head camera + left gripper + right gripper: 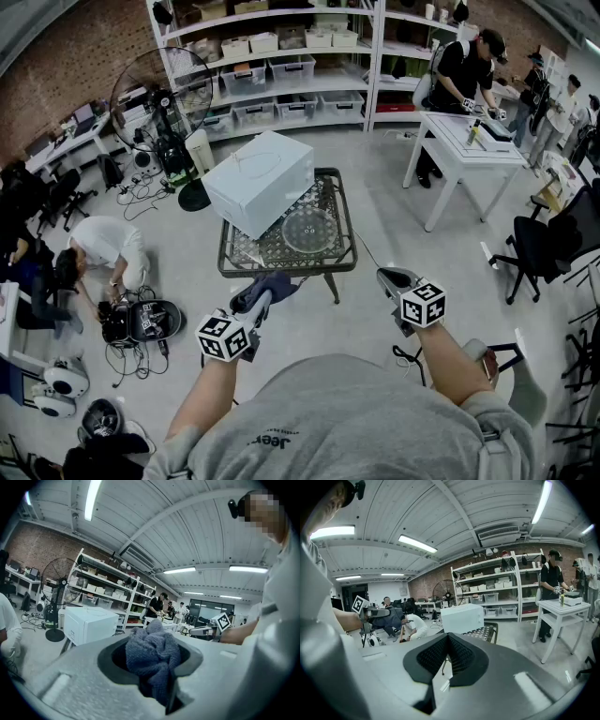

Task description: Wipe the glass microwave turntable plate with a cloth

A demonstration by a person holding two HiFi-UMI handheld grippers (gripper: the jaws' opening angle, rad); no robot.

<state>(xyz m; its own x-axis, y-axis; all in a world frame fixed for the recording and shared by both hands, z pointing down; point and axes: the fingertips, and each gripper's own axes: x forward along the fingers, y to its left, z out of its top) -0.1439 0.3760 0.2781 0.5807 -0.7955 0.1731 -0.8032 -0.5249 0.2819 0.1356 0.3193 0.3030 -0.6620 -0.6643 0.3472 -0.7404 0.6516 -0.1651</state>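
Note:
The round glass turntable plate (308,230) lies flat on a low patterned table (330,258), beside a white microwave (259,182). My left gripper (262,294) is held short of the table's near edge and is shut on a bunched grey-blue cloth (267,285); in the left gripper view the cloth (153,654) fills the gap between the jaws. My right gripper (391,278) hangs to the right of the table's front corner, shut with nothing in it; its dark pads (449,656) meet. The microwave (462,618) and table (484,632) show ahead of it.
A standing fan (153,97) and shelving with bins (272,70) are behind the table. A person crouches over cables at the left (105,251). A white desk (466,145) with a person at it stands to the right, with office chairs (544,246) nearer.

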